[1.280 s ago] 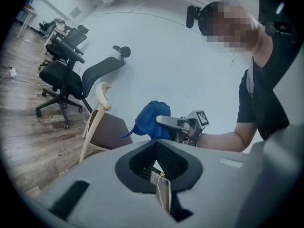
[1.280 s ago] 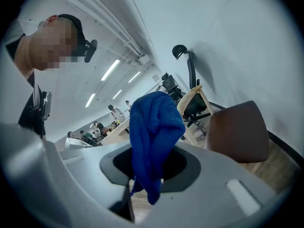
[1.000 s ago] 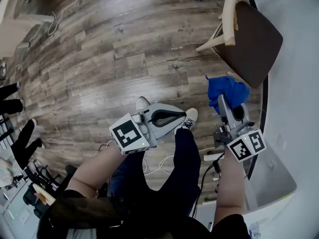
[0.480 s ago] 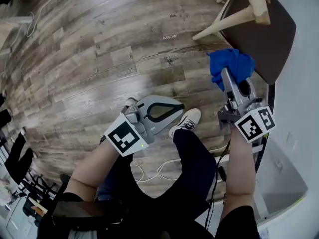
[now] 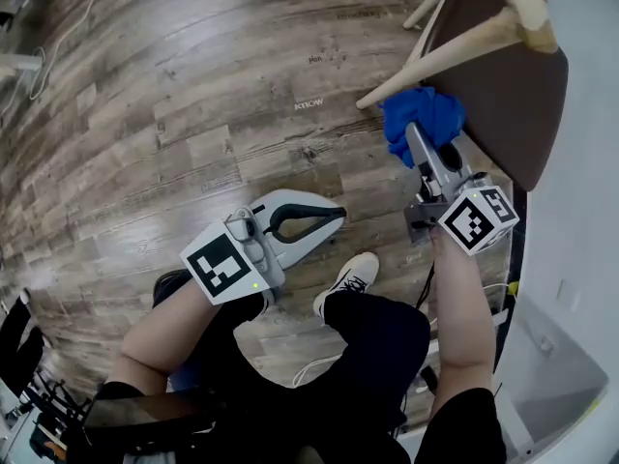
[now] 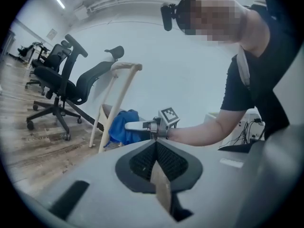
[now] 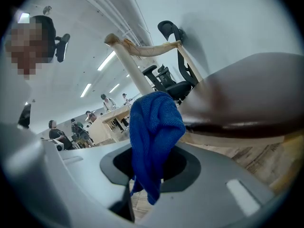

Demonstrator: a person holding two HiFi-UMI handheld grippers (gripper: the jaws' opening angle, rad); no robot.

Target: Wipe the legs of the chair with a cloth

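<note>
On the left there is the wood-pattern floor (image 5: 145, 114), and over it the left gripper (image 5: 334, 217) hangs in front of the person's knee. In the left gripper view its two jaws are pressed together along one line and they hold nothing. Under it, a white sneaker (image 5: 350, 276) stands on the floor. Far behind in the left gripper view are black office chairs (image 6: 66, 80).

More to the right, the right gripper (image 5: 418, 135) points up toward the chair (image 5: 503, 85). The chair is tipped over, so its brown seat faces the person and its pale wooden leg (image 5: 435, 58) runs on a slant. The jaws of the right gripper are closed on a blue cloth (image 5: 418, 116), which hangs in a bunch out of them in the right gripper view (image 7: 154, 127). The cloth is at the lower part of this leg, just beside the seat edge; if it really touches the leg, I cannot tell
</note>
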